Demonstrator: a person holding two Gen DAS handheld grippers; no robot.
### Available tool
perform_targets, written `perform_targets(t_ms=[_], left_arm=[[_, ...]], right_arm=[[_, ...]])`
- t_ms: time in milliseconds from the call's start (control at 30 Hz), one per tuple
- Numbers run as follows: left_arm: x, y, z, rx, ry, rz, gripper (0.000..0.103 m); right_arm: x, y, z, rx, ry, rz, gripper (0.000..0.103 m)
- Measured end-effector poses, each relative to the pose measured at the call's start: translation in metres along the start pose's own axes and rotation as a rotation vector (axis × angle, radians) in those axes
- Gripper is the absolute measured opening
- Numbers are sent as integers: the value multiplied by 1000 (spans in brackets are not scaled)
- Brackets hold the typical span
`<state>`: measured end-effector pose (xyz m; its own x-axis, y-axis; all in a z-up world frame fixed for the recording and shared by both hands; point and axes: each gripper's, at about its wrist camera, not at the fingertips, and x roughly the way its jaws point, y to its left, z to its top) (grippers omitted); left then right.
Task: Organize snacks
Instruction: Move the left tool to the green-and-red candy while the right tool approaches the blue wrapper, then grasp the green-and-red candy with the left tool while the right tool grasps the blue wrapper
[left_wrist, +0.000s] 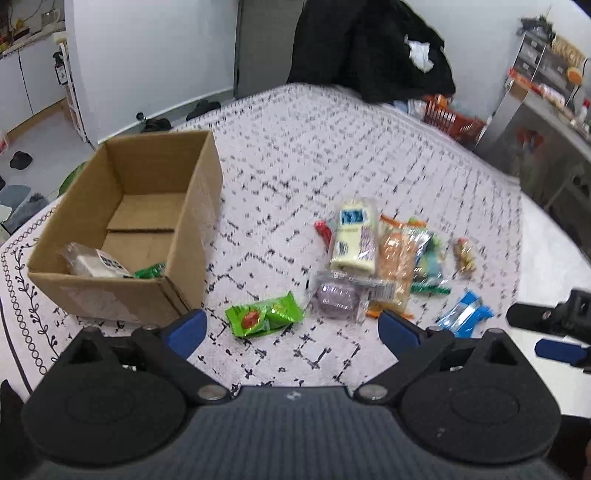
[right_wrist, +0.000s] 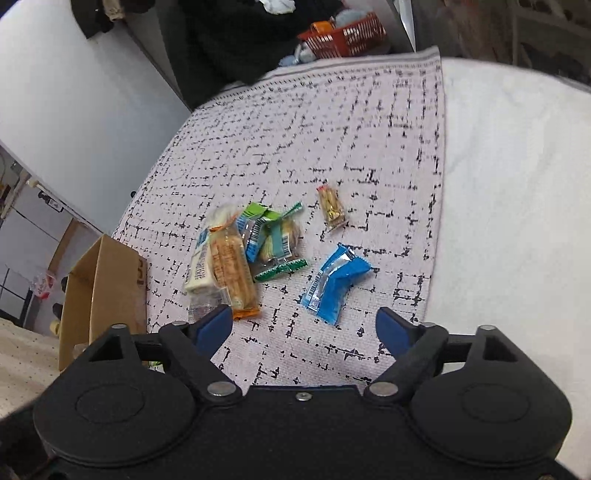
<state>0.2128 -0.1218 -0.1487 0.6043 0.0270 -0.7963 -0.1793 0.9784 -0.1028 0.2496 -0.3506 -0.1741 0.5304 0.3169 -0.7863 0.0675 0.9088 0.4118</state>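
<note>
A patterned cloth covers the surface beneath two hand-held grippers, with one cardboard box standing ahead and to the left of the left gripper; two packets show inside the box, one pale wrapped block and the corner of one green wrapper. The left gripper's blue-tipped jaws stand wide apart and grasp nothing; one bright green packet lies on the cloth just ahead, between the two fingertips. Ahead and to its right sits a loose heap of snacks: one cream-coloured pack, one orange pack, one clear tub with purple contents, one small red piece. The right gripper is likewise released, jaws spread and empty, over bare cloth. Just ahead of it lies one blue packet; farther ahead, one small yellow-brown sweet lies apart from the rest. One red basket sits well beyond the cloth's far edge.
</note>
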Motion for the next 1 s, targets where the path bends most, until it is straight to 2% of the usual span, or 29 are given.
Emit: perform_targets(t_ms=[233,400,533,800,900,933,1000], left_arm=[[32,-5,-5,31,30,66,85],[55,-6,-5,55,54,100,71],[71,-4,-6,60,71,127,68],[94,-2,-6,76,101,152,68],[96,-4,-7,89,88,157,68],[96,-4,-7,89,86,154,66],[95,-4,-7,76,84,141,54]], right_arm=[[22,-7,6,26,58,25,74],[38,-10,10,36,107,6,74],[49,-12,13,50,123,3,68],[71,-13,20,65,150,-22,63],[78,-14,22,69,154,-42,63],[80,-14,22,73,157,-49,62],[84,-15,23,81,158,-60,60]])
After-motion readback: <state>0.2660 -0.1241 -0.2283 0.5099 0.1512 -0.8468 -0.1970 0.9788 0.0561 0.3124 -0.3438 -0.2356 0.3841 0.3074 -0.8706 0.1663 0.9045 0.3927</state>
